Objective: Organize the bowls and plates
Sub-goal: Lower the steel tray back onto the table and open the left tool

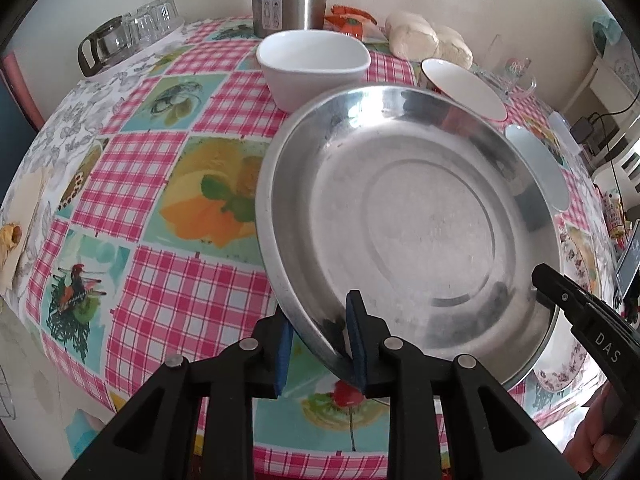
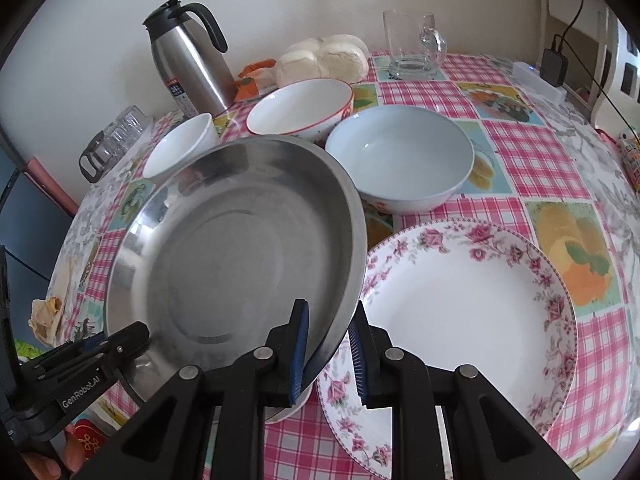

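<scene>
A large steel dish [image 1: 420, 208] [image 2: 240, 256] hangs tilted over the checked tablecloth, held from both sides. My left gripper [image 1: 320, 312] is shut on its near rim, the blue pads on either side of the wall. My right gripper [image 2: 329, 306] is shut on the opposite rim and also shows at the dish's right edge [image 1: 560, 292]. A floral plate [image 2: 472, 312] lies right of the dish. Behind it stand a pale blue bowl [image 2: 400, 156], a red-rimmed white bowl [image 2: 300, 112] and a small white bowl [image 1: 312, 64] [image 2: 180, 148].
A steel thermos jug [image 2: 188, 68] stands at the back by the wall, with buns [image 2: 324, 60] and a glass mug [image 2: 412, 44] beside it. A glass pot with upturned glasses [image 1: 120, 36] sits far left. A power strip [image 2: 540, 80] lies at the right table edge.
</scene>
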A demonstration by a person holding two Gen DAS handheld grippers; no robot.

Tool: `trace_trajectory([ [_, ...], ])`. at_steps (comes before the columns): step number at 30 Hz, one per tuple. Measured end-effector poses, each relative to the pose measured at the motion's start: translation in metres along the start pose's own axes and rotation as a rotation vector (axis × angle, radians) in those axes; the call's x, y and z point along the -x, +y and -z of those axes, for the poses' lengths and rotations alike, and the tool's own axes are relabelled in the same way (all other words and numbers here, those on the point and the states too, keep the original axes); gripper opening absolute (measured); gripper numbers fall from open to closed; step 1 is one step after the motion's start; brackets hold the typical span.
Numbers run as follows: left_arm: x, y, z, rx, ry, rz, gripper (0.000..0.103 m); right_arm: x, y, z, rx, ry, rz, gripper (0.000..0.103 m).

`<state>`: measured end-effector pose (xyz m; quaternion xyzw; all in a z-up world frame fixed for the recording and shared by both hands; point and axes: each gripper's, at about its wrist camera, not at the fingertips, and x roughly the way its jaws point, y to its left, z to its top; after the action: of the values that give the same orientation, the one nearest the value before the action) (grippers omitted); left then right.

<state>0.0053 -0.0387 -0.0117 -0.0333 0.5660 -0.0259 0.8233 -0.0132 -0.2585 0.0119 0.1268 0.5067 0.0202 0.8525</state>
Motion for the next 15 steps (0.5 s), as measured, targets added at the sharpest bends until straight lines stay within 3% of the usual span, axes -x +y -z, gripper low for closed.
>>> trace_trajectory([
  [15, 0.0081, 0.0018, 0.0023, 0.019, 0.023, 0.024, 0.027, 0.0089, -0.0043, 0.0039, -0.032, -0.01, 0.002, 0.022],
])
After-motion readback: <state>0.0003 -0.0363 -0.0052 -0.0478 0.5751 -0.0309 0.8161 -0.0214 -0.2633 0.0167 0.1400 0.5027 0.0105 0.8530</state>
